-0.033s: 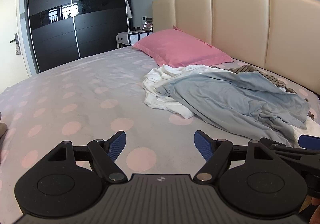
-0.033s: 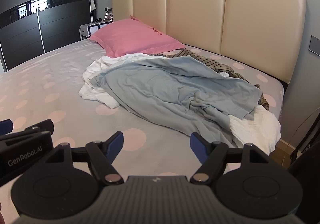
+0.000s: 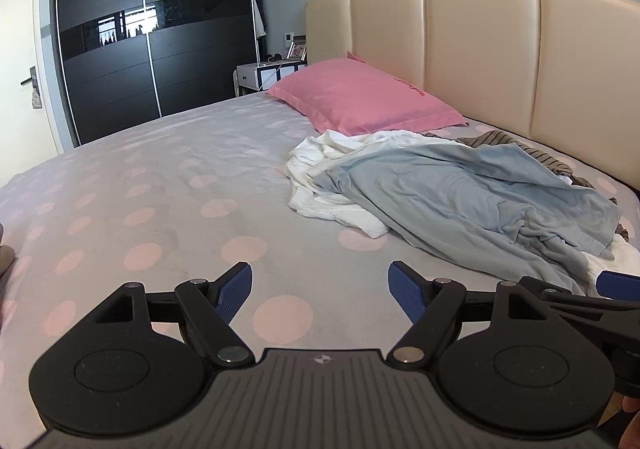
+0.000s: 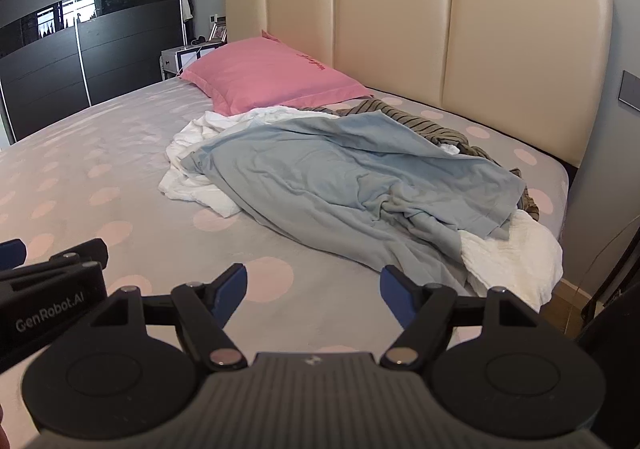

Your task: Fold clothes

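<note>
While both cameras face the same bed (image 3: 168, 185), each catches things the other misses. Left wrist view: left hand-held gripper (image 3: 320, 291) released, blue fingers spread wide, nothing between them, held above bare dotted sheet. It also shows the pale door (image 3: 22, 61) with handle at far left, the full dark wardrobe (image 3: 160, 29), and a blue tip of the right hand-held gripper poking in at the right edge. Right wrist view: right hand-held gripper (image 4: 314, 289) also released, fingers apart, empty. Only this view shows the bed's right corner, a strip of floor (image 4: 568, 297) and a grey wall plate (image 4: 630, 91); the left gripper's body enters at lower left.

Clothes pile (image 3: 460, 193) lies on the bed's right half, near the cream headboard (image 3: 480, 49), just below the pink pillow (image 3: 360, 97), apart from both grippers. Light blue garment (image 4: 352, 177) on top, white garment (image 4: 192, 169) under it and sticking out both ends, striped garment (image 4: 420, 123) mostly buried behind. Garment types are hard to tell. Nightstand (image 3: 264, 75) items too small to read.
</note>
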